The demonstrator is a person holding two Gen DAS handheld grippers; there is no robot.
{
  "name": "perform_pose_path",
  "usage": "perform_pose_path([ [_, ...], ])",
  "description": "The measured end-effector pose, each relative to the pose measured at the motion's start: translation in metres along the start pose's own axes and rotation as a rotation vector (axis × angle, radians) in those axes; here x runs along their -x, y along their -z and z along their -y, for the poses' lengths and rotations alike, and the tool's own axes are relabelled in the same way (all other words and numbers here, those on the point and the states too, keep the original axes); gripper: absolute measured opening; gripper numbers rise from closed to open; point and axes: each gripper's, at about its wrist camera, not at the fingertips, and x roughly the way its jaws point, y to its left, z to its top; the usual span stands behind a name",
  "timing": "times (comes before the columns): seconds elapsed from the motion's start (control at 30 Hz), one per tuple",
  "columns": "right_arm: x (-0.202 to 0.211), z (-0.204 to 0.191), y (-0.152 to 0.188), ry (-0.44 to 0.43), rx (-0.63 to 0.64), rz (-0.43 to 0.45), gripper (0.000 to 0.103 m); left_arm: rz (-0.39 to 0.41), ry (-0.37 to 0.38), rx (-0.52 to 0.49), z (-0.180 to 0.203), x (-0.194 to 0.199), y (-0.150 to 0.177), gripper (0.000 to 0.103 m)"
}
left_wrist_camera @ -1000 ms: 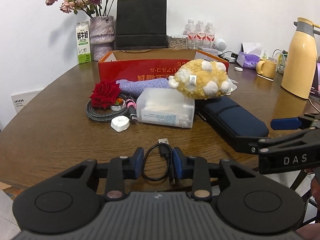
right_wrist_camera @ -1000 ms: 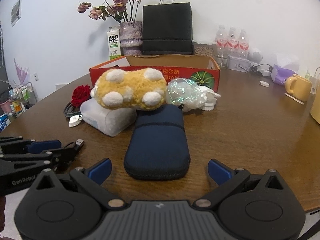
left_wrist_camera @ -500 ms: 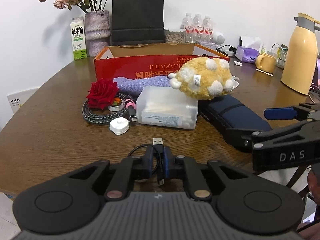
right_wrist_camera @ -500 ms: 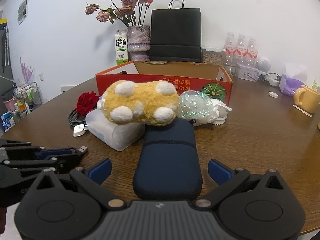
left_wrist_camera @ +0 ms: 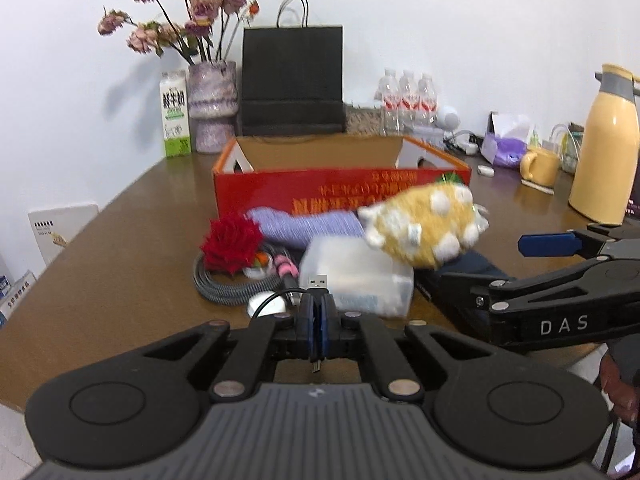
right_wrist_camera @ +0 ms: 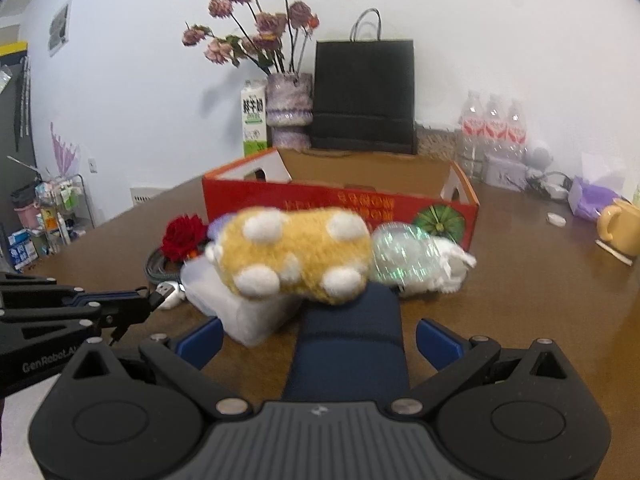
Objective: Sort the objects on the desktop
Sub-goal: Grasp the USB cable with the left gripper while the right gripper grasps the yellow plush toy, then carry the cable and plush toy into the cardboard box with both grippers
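The left hand-held gripper [left_wrist_camera: 318, 330] has its blue pads pressed onto a thin black USB cable [left_wrist_camera: 316, 288], whose shiny metal plug pokes up at 12 o'clock above them. The right hand-held gripper [right_wrist_camera: 318, 346] is spread wide either side of a long navy fabric case [right_wrist_camera: 352, 344] lying on the wood-grain desk [right_wrist_camera: 520, 304]. A fuzzy yellow plush [right_wrist_camera: 294, 254] with white bumps rests across the case's far end and a frosted plastic box [left_wrist_camera: 356, 278]. Behind, at 12 o'clock, stands an open red cardboard box [left_wrist_camera: 340, 188].
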Motion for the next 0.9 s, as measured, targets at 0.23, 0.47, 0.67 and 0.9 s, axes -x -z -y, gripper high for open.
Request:
perform_pose_path([
  [0.23,-0.023,-0.003,-0.028,-0.019,0.02,0.021,0.103,0.029,-0.003,-0.002,-0.004,-0.009,-0.016,0.004],
  [0.47,-0.049,-0.007,-0.04,-0.038,0.013,-0.012,0.103,0.028,0.0,0.007,-0.009,-0.021,-0.025,0.004],
  [0.67,-0.056,-0.006,-0.043,-0.047,-0.016,-0.009,0.099,0.021,0.001,0.024,-0.016,-0.031,-0.029,0.004],
  [0.9,-0.038,-0.002,-0.046,-0.044,-0.011,0.066,0.091,0.051,0.003,0.031,-0.019,-0.033,-0.038,0.004],
])
